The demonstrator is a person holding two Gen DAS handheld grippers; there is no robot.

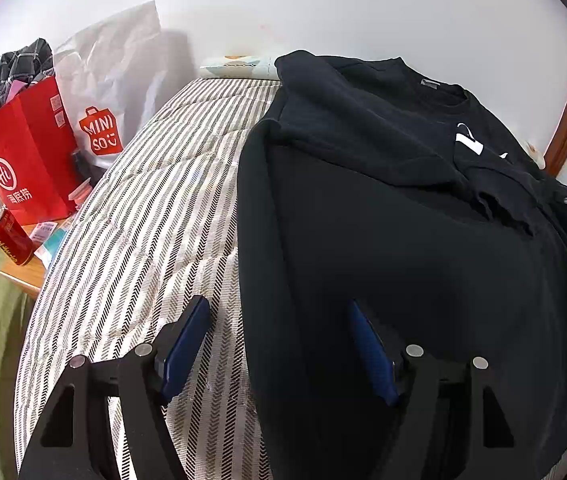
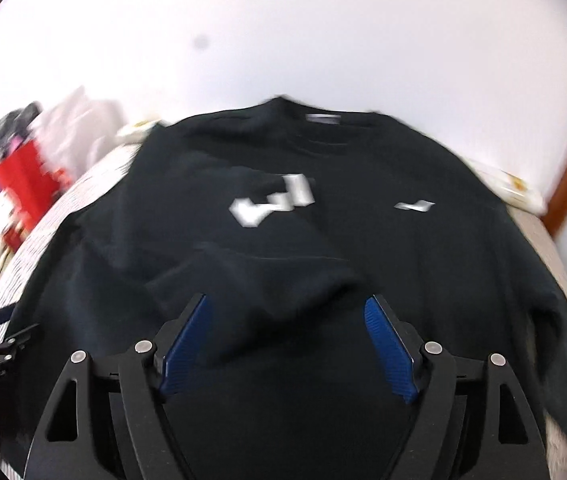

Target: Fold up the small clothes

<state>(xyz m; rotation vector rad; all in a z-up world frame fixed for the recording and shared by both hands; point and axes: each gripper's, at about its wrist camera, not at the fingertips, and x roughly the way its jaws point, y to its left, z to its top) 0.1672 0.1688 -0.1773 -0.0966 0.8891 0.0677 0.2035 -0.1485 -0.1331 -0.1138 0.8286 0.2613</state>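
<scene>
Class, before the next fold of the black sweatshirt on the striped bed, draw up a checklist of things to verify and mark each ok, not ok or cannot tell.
1. Left tool open, pinching no cloth: ok.
2. Right tool open above the black sweatshirt, nothing held: ok.
3. Left sleeve folded across the chest: ok.
4. Folded sleeve lying smooth: not ok, its cuff end is bunched.
5. Right sleeve folded in: cannot tell, the right wrist view is blurred.
6. Room on the striped bed beside the sweatshirt: ok.
</scene>
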